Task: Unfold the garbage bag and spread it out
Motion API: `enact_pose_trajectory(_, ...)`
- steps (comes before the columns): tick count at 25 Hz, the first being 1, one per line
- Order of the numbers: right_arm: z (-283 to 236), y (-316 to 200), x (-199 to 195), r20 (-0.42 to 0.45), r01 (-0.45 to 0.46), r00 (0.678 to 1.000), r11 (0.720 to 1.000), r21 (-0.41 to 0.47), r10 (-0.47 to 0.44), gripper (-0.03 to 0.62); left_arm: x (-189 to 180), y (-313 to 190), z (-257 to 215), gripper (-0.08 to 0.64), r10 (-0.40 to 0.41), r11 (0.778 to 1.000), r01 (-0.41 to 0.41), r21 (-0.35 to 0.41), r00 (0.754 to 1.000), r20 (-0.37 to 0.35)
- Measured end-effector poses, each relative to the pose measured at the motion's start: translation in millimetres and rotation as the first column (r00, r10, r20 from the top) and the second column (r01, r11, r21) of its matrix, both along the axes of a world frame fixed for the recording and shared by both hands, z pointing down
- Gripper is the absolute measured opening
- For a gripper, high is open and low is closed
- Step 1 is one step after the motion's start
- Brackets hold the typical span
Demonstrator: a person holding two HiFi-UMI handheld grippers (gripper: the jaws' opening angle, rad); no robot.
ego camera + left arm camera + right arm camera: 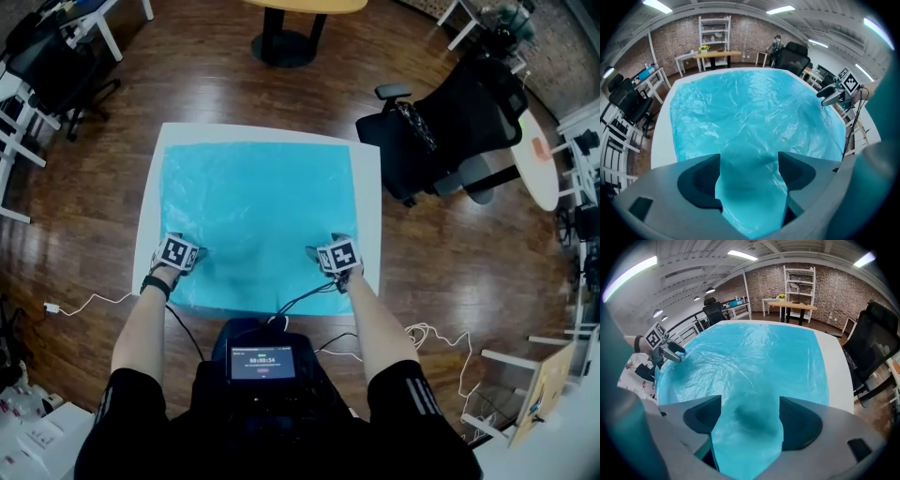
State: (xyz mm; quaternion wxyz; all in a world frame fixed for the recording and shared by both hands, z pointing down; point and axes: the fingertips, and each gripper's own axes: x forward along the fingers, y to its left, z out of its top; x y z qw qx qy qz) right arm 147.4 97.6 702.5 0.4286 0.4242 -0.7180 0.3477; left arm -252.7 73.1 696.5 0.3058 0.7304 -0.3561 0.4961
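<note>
Dark glossy wood floor, black office chair beside a round white table, brick back wall (white shelving unit against it), wooden table in front, ceiling strip lights.

crinkled translucent cyan garbage bag, plain white table, black-and-white square-patterned cubes on left gripper and right gripper, grey fingers, dark reddish-brown wood floor, black chair at 2 o'clock, red-brown brick wall

Bright even light from ceiling strips; soft shadows; floor sheen; fisheye warp, dark corners.
</note>
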Motion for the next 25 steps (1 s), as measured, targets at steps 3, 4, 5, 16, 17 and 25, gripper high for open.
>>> enact_pose_trajectory(3,12.7,2.7,2.4,-0.021,-0.011,1.000,1.000,-0.028,0.010,0.422,0.3,-4.2,2.9,0.397,0.004,1.000,-0.004,0.011,1.000,0.008)
enact_pose_trajectory(4,13.4,1.6,2.2,-0.030,-0.010,1.000,1.000,-0.022,0.009,0.421,0.5,-5.7,3.0,0.397,0.006,1.000,-0.006,0.013,1.000,0.008)
enact_pose_trajectory(5,10.9,-1.4,-0.2,-0.036,-0.001,0.999,1.000,-0.007,0.001,0.420,0.5,-7.4,3.5,0.397,0.007,1.000,-0.007,0.014,1.000,0.007)
enact_pose_trajectory(16,2.3,-24.6,-5.3,-0.062,-0.013,0.998,0.999,0.038,0.015,0.423,2.7,-40.6,2.9,0.397,0.031,0.999,-0.032,0.035,0.999,0.016)
enact_pose_trajectory(17,2.5,-25.1,-5.5,-0.059,-0.017,0.998,0.999,0.034,0.019,0.423,3.1,-43.9,2.7,0.397,0.033,0.999,-0.033,0.037,0.999,0.016)
enact_pose_trajectory(25,0.3,-43.2,-3.2,-0.064,-0.028,0.997,0.998,0.051,0.032,0.425,4.0,-68.5,3.4,0.399,0.032,0.998,-0.032,0.048,0.999,0.001)
